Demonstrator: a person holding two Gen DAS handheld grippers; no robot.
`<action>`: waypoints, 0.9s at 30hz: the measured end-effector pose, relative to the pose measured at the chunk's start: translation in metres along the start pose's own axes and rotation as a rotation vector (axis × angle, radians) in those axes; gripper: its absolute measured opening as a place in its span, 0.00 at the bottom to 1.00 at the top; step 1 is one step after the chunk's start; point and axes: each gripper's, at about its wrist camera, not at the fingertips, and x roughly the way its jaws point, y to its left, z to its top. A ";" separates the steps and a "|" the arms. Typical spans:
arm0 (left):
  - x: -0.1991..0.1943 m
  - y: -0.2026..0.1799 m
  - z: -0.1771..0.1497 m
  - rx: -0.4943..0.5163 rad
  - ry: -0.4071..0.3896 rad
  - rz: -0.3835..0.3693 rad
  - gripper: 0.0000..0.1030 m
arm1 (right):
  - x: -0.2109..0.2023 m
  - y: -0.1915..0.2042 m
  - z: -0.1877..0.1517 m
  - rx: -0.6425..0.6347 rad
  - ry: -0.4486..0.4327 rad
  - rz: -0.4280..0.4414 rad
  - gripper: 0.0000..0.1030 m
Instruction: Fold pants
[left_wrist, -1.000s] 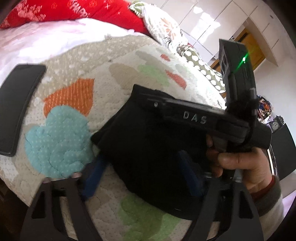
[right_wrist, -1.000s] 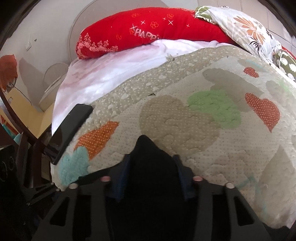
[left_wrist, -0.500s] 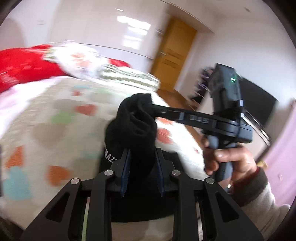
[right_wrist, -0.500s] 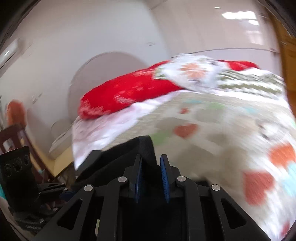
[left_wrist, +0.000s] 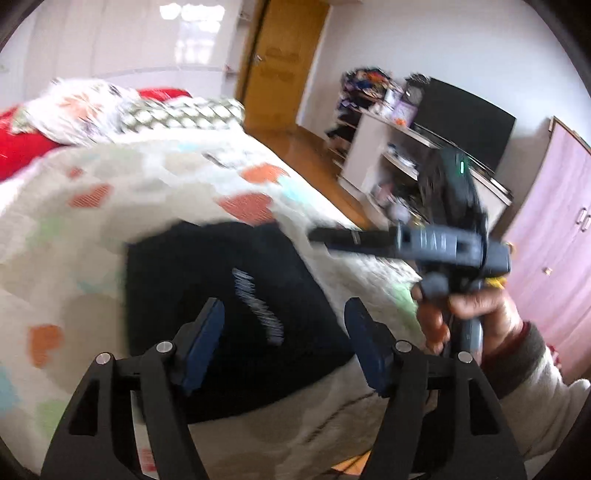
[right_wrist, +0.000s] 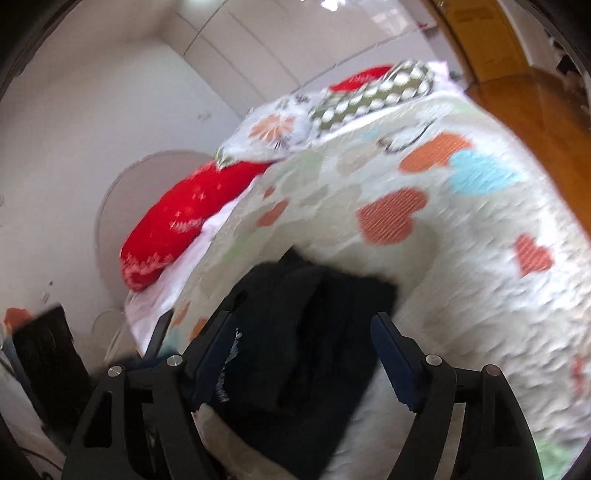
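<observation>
My left tongs are opening. The blue pads stand wide apart and hold nothing. The black pants lie below them, flat on the bed, with no pad touching the cloth. The pants are a dark folded heap with white writing on top. They rest on my quilt, which is white with orange, blue and green hearts. Far back on the left are a red pillow and a flowery pillow. To the right I see my other hand holding the right tongs by the handle, out past the edge of the pants. Behind it are a wooden door, a white shelf unit and a dark screen.

From my right side, the right tongs are opening too. The pads are far apart and grip nothing. The black pants lie between and beneath them on the quilt. The red pillow is on the left, beside a spotted green pillow. Everything looks a bit blurry.
</observation>
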 end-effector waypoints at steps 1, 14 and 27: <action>-0.003 0.005 0.000 0.002 -0.006 0.030 0.65 | 0.010 0.004 -0.002 -0.012 0.018 -0.015 0.76; 0.014 0.047 -0.013 -0.099 0.024 0.110 0.66 | -0.014 0.037 -0.022 -0.186 0.034 -0.081 0.14; 0.034 0.047 -0.018 -0.096 0.091 0.152 0.70 | -0.029 0.023 -0.004 -0.152 -0.032 -0.207 0.46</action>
